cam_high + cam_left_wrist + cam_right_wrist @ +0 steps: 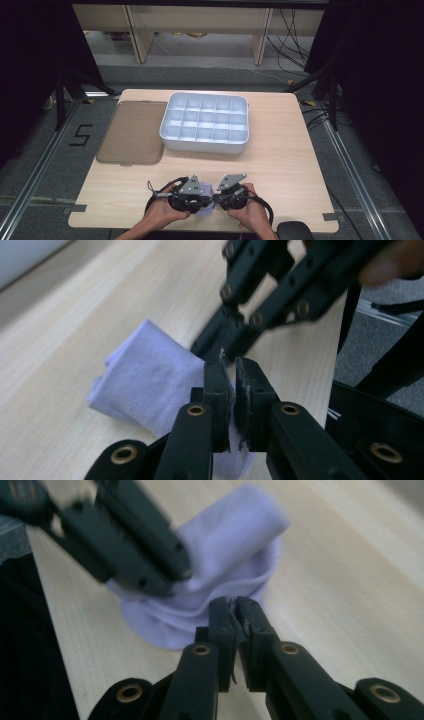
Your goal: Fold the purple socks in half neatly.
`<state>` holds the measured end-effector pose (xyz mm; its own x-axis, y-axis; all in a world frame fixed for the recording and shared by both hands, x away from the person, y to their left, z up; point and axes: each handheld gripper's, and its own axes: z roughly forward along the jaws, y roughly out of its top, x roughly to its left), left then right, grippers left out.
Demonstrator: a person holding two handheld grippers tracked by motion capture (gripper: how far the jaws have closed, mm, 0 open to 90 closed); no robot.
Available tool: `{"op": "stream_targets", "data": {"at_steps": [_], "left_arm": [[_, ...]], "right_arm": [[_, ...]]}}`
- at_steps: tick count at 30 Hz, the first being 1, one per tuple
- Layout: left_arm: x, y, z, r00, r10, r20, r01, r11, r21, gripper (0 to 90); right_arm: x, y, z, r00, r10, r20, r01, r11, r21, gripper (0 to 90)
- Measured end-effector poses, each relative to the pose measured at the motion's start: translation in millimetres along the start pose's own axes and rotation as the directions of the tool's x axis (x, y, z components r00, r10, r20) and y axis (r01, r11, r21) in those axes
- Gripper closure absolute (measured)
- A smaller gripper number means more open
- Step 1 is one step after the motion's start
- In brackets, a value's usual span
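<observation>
Lavender sock (206, 199) lies bunched at the tabletop (280, 155) 6 o'clock edge. Left hand-held gripper (229, 371) jaws are closed, pinching its fabric; right hand-held gripper (233, 609) jaws are likewise clamped on its rim. White compartment tray (205, 122) sits toward 12 o'clock.

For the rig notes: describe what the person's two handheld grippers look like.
The left gripper and right gripper are matte black, each topped by a grey three-cornered plate with small holes. Their linked arms carry brass-coloured pivot rivets, and the flat pads show worn, scuffed inner faces. A black cable loops from each. The forearms are bare, with no sleeves in view.
</observation>
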<state>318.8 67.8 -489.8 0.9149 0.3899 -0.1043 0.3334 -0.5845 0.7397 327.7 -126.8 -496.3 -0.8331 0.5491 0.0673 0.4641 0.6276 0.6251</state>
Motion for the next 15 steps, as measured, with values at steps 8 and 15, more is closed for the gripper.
{"op": "stream_targets", "data": {"at_steps": [8,15], "left_arm": [[-0.9,-5.0,9.3,1.0,0.008,0.005,-0.009,0.9997,0.022,83.5],[-3.0,-5.9,10.4,1.0,0.001,0.003,-0.001,0.9998,0.02,83.2]], "right_arm": [[-15.7,6.8,-32.4,0.9989,0.019,0.043,-0.012,0.9864,-0.164,86.8],[-1.5,22.6,-12.5,0.9994,-0.029,-0.017,0.027,0.9911,-0.13,87.1]]}}
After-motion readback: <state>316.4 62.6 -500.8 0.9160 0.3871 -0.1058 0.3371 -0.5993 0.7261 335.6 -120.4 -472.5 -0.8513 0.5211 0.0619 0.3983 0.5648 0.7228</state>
